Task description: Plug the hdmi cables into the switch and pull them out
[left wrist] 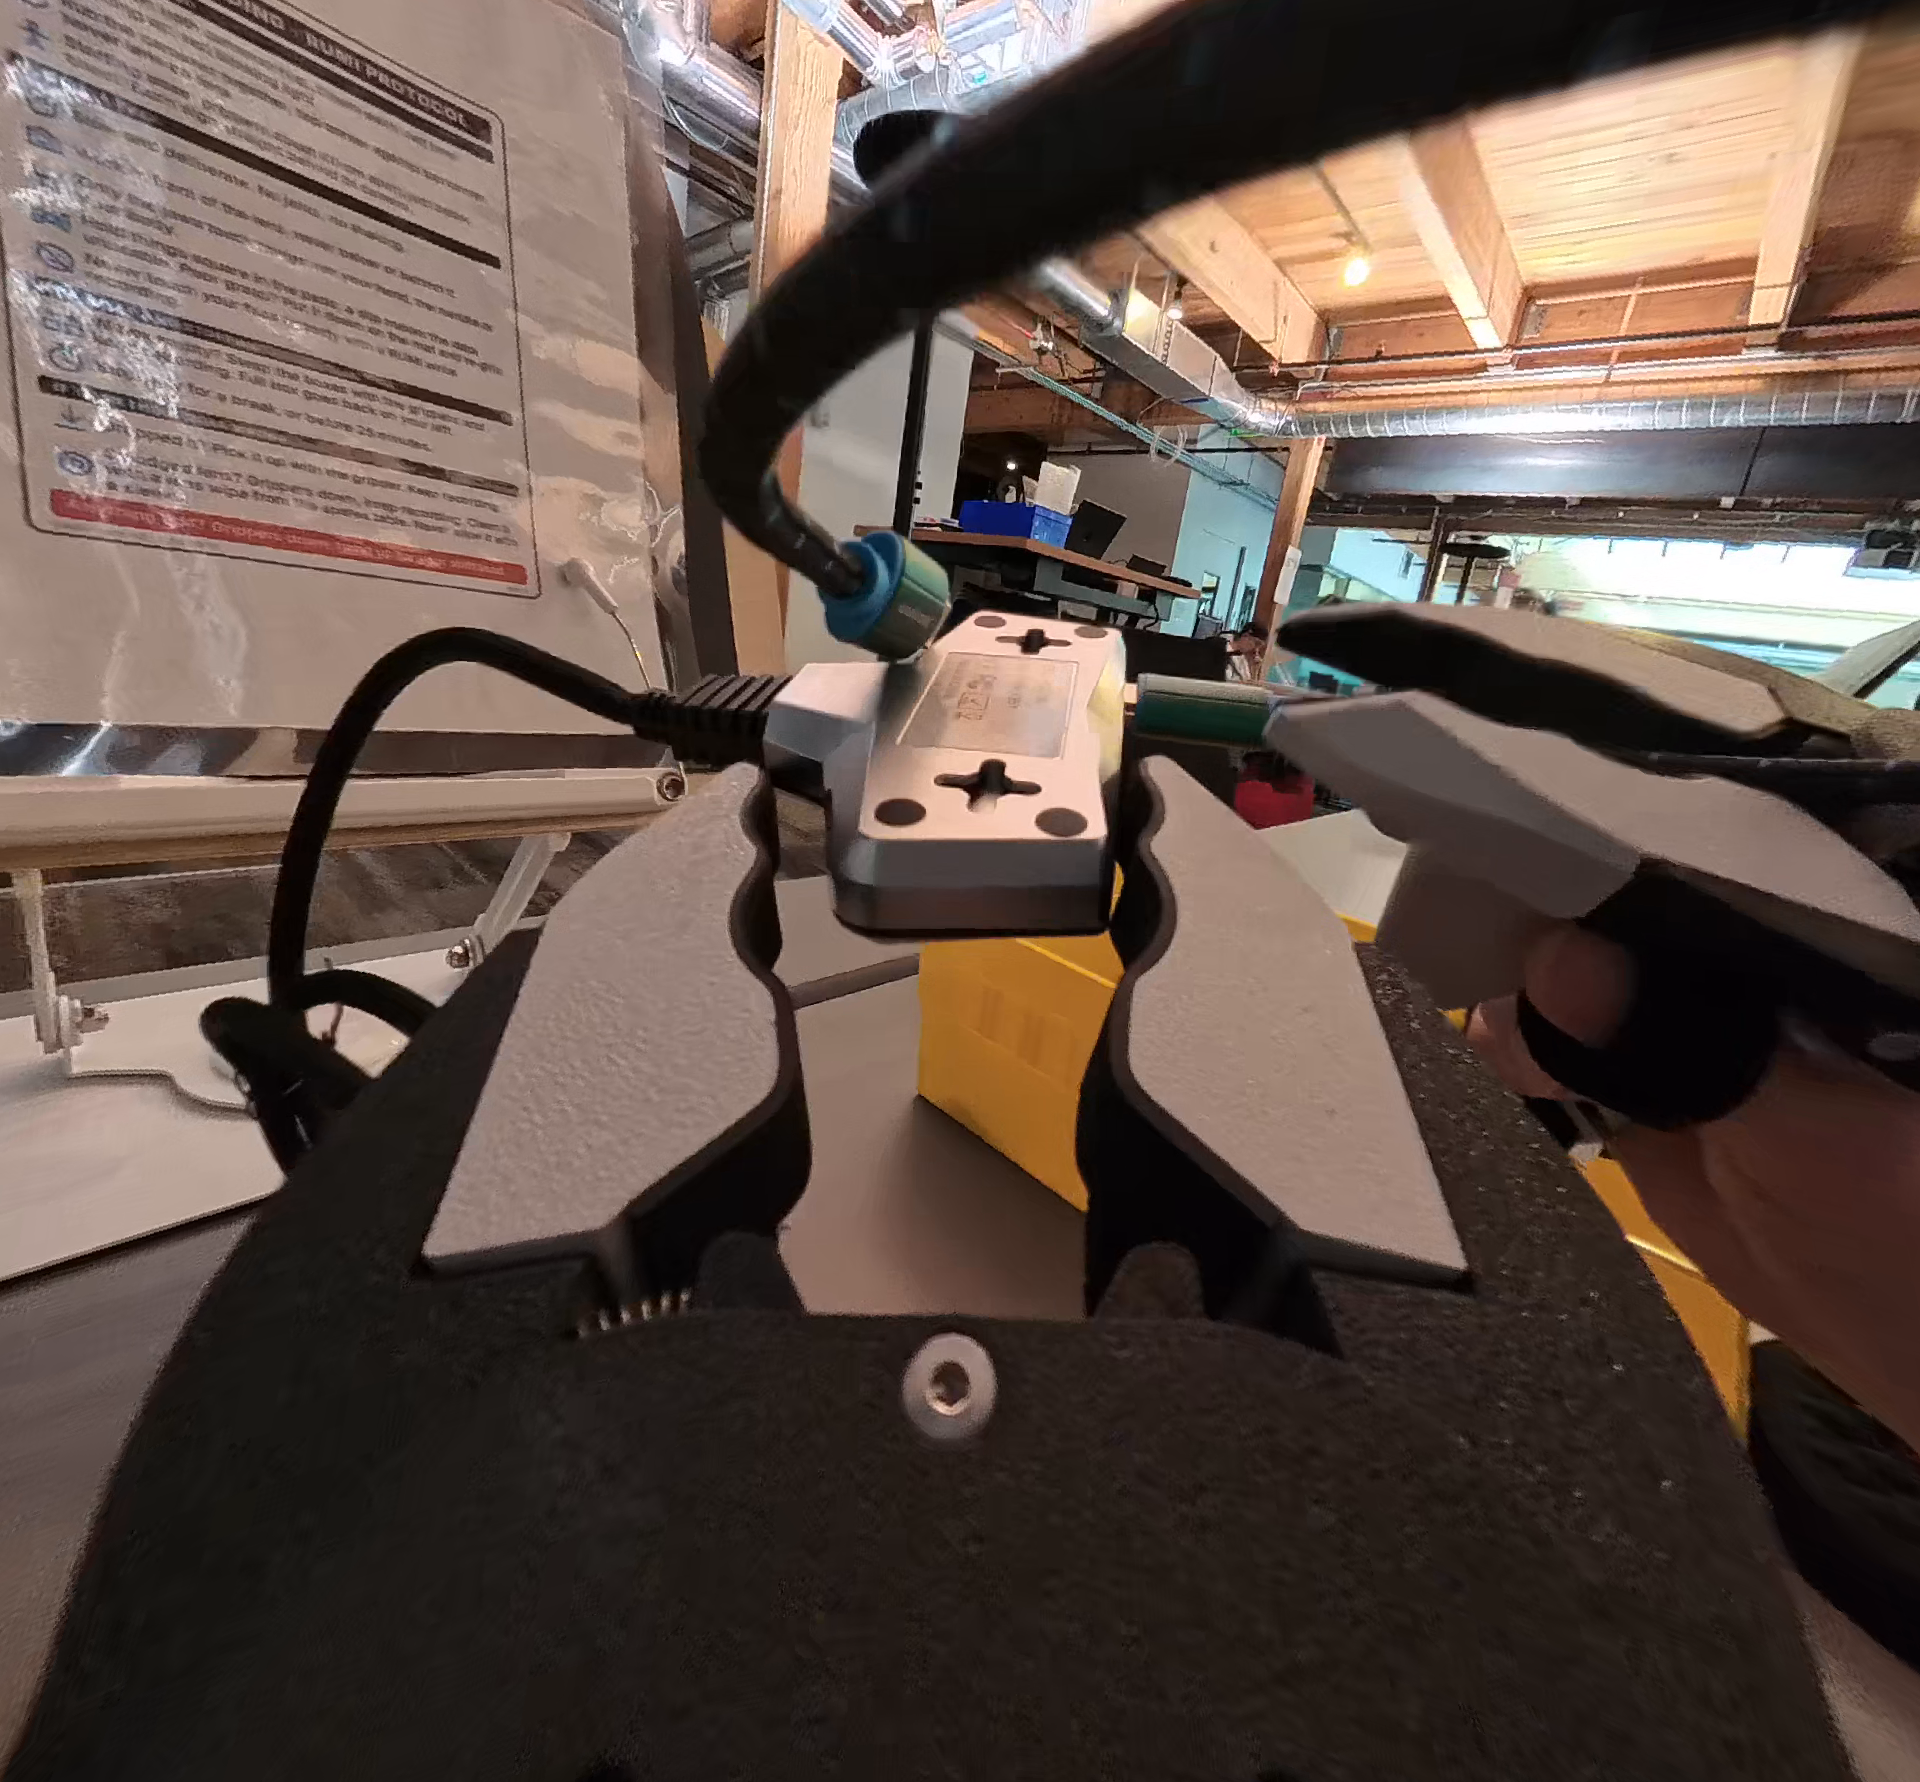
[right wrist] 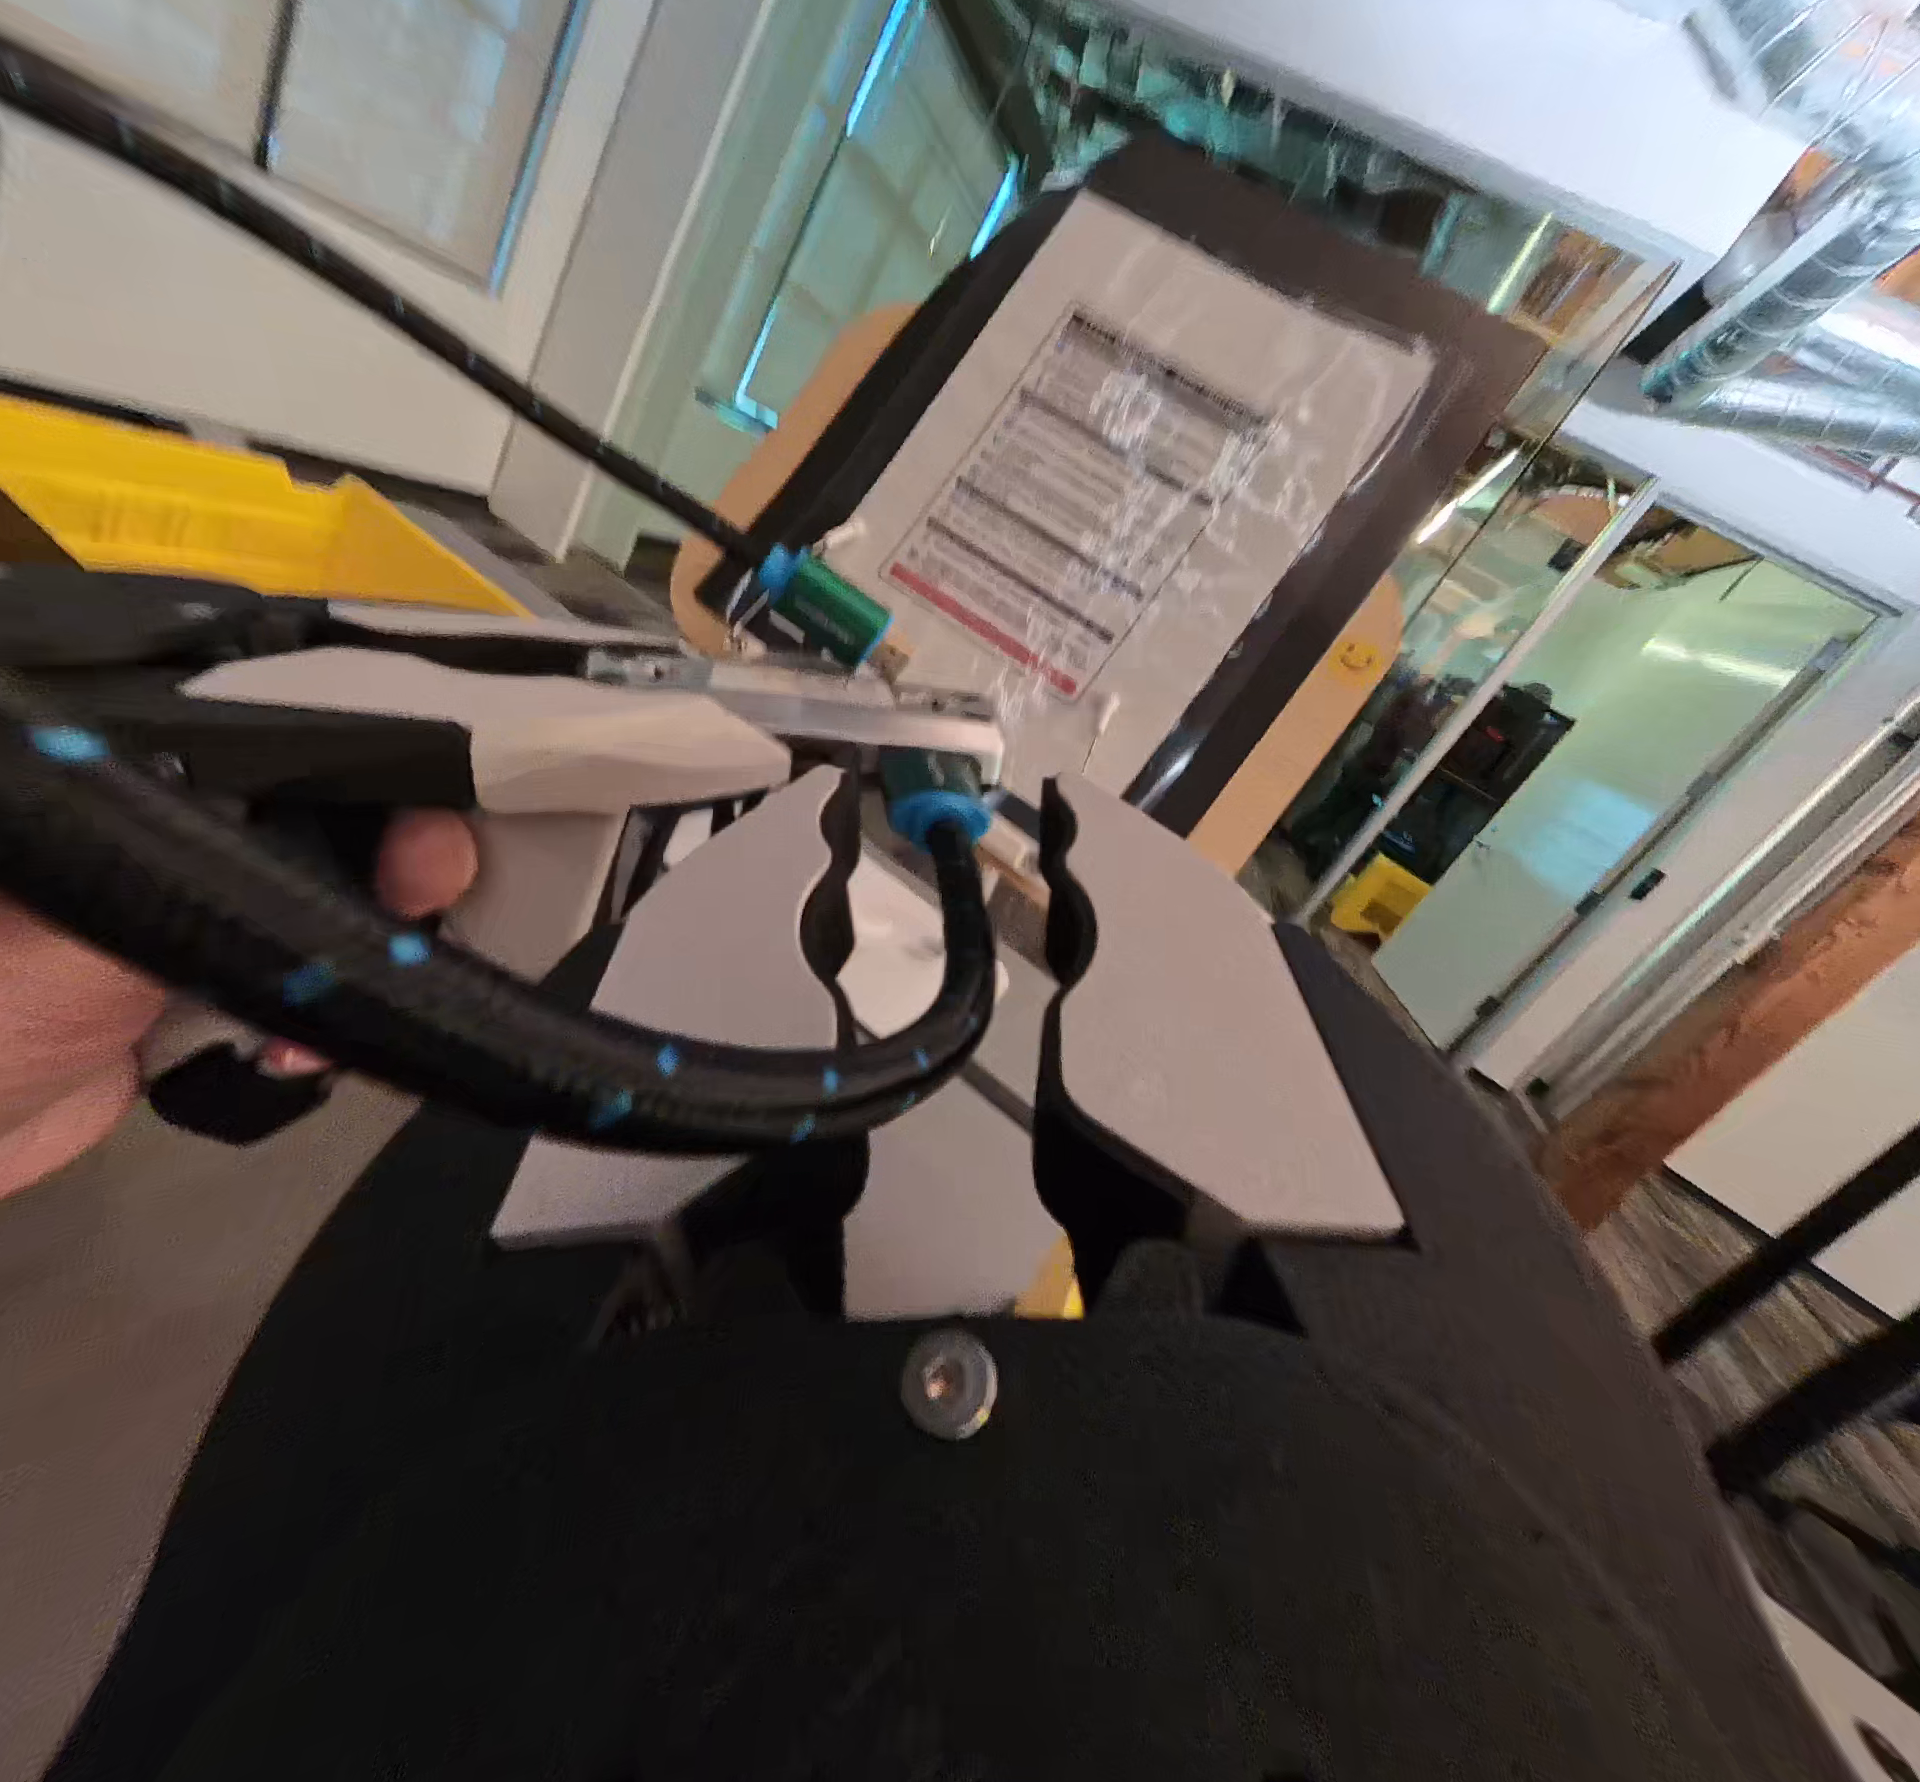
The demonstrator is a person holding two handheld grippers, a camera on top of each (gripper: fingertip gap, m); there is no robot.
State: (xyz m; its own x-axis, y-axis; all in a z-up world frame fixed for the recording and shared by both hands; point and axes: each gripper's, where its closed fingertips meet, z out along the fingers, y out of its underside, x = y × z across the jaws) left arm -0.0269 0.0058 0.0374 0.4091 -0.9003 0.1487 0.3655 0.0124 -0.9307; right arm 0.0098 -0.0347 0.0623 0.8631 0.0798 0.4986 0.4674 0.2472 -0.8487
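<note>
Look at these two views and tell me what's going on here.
A person holds a tool in each hand. The left tool grips a silver HDMI switch, its underside facing the camera. The right tool is open around a green cable plug at the switch's side. A second green plug sits at another edge; whether it is seated is unclear.

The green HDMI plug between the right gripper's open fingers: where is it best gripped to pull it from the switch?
Grip the rigid green shell just ahead of the blue collar, not the braided cable, which bends sharply away. Come from behind, along its axis, where the right gripper stands open; the left gripper clamps the switch.
</note>
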